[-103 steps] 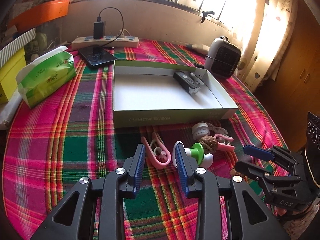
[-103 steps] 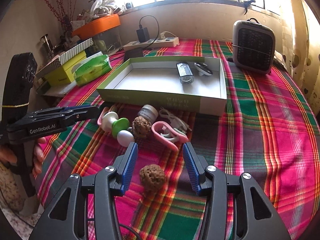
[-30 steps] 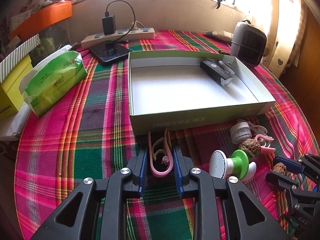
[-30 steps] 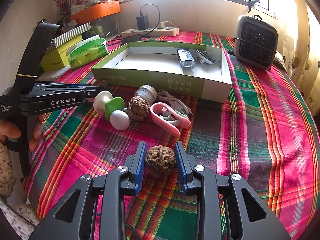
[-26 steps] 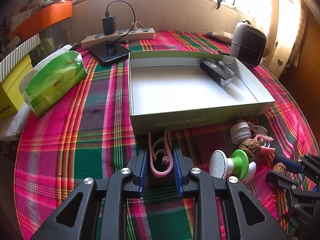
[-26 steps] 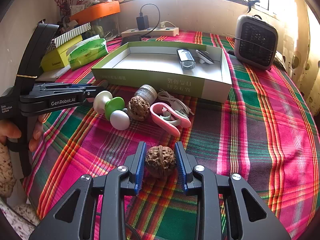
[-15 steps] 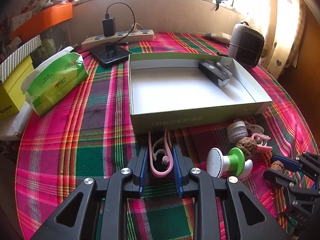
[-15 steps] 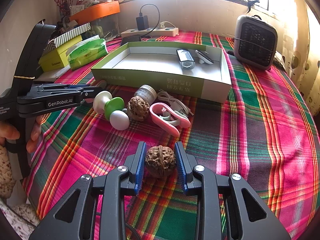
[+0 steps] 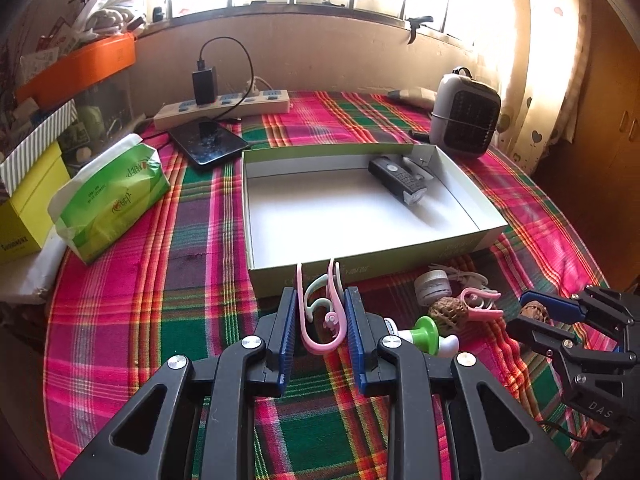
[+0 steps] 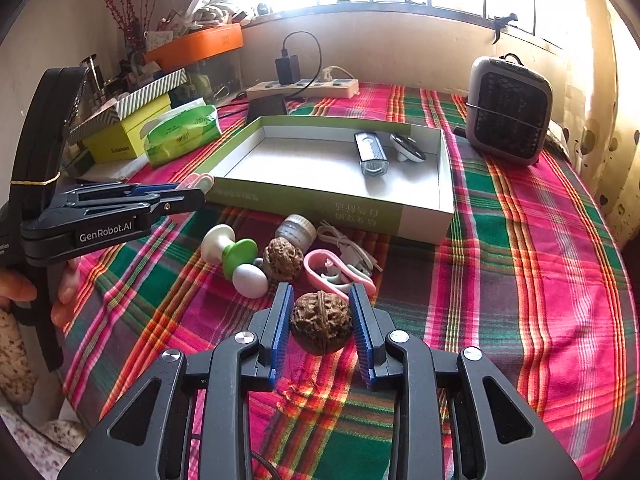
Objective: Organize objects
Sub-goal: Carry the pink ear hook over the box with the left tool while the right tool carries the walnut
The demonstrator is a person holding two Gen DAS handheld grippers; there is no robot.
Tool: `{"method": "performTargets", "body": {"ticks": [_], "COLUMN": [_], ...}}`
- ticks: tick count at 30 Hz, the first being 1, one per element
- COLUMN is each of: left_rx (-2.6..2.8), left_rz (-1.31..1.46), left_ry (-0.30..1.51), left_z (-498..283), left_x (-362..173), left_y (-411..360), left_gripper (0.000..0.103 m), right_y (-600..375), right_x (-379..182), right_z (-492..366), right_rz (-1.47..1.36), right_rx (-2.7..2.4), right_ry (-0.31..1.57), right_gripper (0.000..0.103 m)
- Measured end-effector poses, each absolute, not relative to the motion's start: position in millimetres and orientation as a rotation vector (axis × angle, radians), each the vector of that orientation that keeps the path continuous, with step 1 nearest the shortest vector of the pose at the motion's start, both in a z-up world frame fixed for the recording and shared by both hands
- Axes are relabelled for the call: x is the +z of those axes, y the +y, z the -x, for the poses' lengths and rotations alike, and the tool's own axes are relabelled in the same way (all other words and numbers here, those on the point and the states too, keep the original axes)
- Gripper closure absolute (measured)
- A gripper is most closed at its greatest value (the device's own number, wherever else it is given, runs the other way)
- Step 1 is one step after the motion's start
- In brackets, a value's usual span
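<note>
The left gripper [image 9: 321, 320] is clamped on a pink clip [image 9: 320, 312], the right gripper [image 10: 320, 322] on a walnut [image 10: 320, 322]. The round walnut, apparently held by little contact between the fingers, could be squeezed out during carrying.

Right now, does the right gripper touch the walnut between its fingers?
Touching. In the right wrist view, both blue pads of the right gripper press against the sides of the walnut, with no gap showing.

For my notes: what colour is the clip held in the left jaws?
The clip is pink with a pale mint-green inner piece, seen best in the left wrist view.
</note>
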State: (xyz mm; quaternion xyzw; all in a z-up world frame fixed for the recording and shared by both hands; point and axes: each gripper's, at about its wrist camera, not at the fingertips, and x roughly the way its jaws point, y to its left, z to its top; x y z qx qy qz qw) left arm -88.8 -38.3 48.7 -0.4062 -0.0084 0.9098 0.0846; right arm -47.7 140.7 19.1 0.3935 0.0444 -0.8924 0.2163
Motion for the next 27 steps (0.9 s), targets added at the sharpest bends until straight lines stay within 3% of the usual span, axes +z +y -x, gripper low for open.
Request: {"method": "performTargets", "body": {"ticks": [27], "left_rx": [2.700], "left_rz": [1.219], "left_ry": [-0.019], "left_z": [169], "left_x": [51], "left_y": [-38], "left_gripper": [0.081], "right_y": [101], "right_x": [44], "right_z": [182], "right_rz": [-1.093], "right_rx": [-2.398], "right_ry": [0.147], "right_gripper": [0.073]}}
